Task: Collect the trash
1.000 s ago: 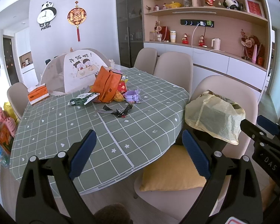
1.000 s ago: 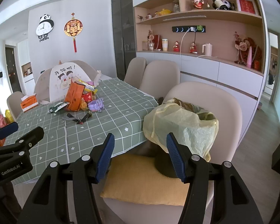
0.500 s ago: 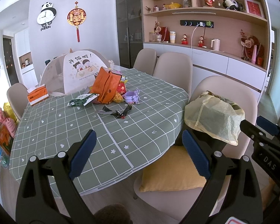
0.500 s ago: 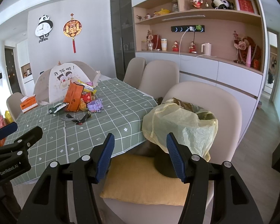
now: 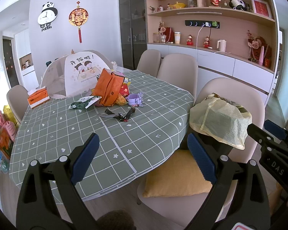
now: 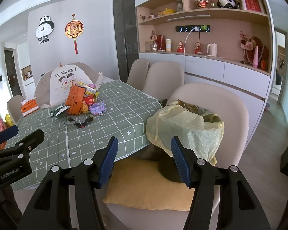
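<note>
Facing a table strewn with wrappers and an orange packet, left gripper and right gripper both spread wide and empty; yellow-lined bin parked on a chair beside it, apparently within reach for drop-offs.

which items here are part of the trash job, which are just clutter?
Job:
black wrappers
green packet
orange bag
bin with yellow liner
left gripper and right gripper, both open

Lying about:
tissue box
food cover
purple clip
yellow cushion
</note>
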Action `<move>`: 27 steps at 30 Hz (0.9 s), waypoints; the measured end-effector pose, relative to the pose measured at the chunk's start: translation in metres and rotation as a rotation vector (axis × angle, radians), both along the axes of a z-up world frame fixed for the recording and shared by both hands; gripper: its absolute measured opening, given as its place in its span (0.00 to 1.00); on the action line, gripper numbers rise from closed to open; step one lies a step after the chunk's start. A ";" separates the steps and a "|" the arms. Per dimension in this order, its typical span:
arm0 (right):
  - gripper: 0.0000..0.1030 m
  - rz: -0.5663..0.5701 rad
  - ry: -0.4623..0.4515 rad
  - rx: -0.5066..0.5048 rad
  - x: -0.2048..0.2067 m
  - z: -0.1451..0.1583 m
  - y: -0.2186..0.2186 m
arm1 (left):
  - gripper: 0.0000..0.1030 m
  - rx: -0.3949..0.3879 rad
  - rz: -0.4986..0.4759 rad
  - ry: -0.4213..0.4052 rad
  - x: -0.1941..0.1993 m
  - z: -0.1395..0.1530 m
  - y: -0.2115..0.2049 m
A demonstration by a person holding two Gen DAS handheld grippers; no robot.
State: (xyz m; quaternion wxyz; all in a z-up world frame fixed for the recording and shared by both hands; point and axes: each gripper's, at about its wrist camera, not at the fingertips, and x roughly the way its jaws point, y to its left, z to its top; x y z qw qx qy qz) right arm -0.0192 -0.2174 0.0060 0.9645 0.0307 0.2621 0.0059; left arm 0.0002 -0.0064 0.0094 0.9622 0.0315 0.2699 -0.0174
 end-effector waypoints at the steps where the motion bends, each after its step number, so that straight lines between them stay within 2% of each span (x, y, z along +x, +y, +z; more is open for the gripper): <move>1: 0.53 -0.001 0.000 0.000 0.000 -0.001 0.000 | 0.86 0.000 0.000 0.000 0.000 0.000 -0.001; 27: 0.53 -0.006 0.006 0.010 0.004 -0.003 -0.002 | 0.86 -0.004 0.000 0.004 0.004 -0.004 0.000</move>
